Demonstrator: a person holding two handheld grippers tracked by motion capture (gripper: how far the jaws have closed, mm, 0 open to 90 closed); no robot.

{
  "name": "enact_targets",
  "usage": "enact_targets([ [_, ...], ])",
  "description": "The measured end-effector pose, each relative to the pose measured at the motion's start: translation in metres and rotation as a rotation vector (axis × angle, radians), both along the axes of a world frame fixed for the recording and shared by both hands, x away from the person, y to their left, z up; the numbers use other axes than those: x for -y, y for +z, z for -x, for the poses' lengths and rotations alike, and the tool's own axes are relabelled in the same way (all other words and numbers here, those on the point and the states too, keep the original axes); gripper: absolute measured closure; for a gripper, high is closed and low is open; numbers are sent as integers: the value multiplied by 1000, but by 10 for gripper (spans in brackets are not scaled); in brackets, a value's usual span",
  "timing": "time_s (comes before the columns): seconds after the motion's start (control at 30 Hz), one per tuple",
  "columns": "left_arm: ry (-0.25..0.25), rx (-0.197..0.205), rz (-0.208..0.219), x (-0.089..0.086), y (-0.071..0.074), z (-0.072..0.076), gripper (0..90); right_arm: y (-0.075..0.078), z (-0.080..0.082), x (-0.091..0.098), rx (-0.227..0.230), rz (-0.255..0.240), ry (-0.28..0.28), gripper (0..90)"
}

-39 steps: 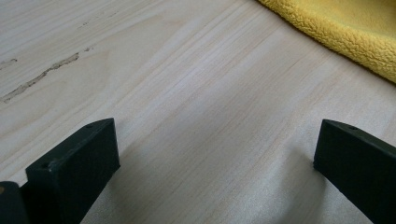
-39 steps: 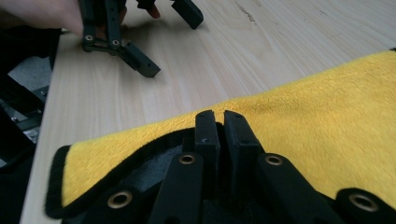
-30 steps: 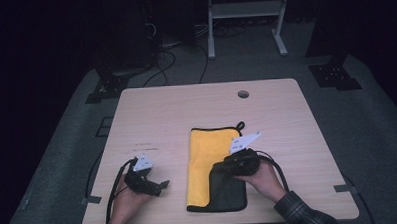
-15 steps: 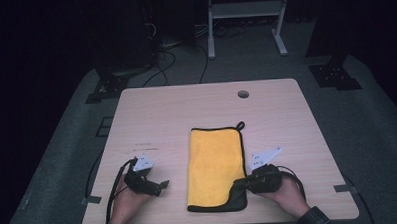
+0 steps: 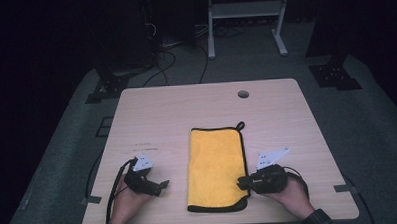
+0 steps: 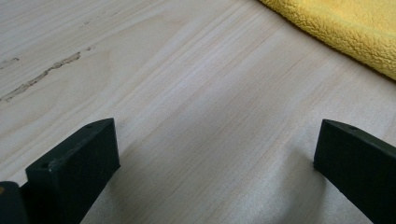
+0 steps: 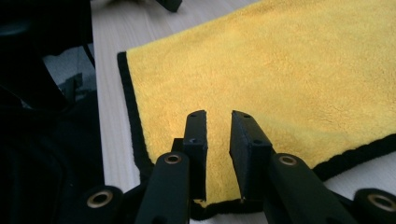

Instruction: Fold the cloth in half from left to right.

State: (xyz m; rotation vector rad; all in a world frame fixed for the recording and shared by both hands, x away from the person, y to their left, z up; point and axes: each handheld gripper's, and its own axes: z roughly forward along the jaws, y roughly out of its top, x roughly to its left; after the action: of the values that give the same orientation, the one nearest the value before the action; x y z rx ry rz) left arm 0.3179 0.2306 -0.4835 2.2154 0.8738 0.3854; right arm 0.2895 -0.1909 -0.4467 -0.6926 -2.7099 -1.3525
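Hand-held gripper on the right (image 5: 242, 182) sits at the near right edge of the towel (image 5: 216, 166), and its jaws have just been opening a little. They stand narrow now, with a small gap, and nothing is pinched between them. From the right gripper view, the jaws hover over the yellow cloth (image 7: 289, 79) close to its black trim.

A second ago that hand was over the towel, where a dark flap lay on its near half. Now the hand has slid out to the right side, and the flap is gone. The towel lies flat on the bench (image 5: 161, 118) as a long folded strip, with its little loop at the far corner. So I think the fold has just been laid down and let go.

The left hand-held gripper (image 5: 160, 185) rests on the bench to the left of the towel, not touching it. Its jaws stand wide with only bare wood (image 6: 210, 116) between them. It has not moved.

Next comes maybe another fold. The right jaws would need to open more and bite the trim again.
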Motion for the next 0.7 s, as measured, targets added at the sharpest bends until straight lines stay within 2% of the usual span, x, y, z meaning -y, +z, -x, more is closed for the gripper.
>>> enact_targets([
  [0.1,0,0,0,0,0,0,0,-4,1,-2,-14,25,17,753],
  [0.37,1,1,0,0,0,0,0,-21,16,-8,-19,148,77,720],
  [0.5,3,0,0,0,0,0,0,-20,22,-7,15,160,81,691],
  [0.63,0,-1,1,0,0,0,0,-16,18,-6,45,150,47,540],
  [0.7,2,-11,27,0,1,-1,0,-14,11,-2,58,137,7,495],
])
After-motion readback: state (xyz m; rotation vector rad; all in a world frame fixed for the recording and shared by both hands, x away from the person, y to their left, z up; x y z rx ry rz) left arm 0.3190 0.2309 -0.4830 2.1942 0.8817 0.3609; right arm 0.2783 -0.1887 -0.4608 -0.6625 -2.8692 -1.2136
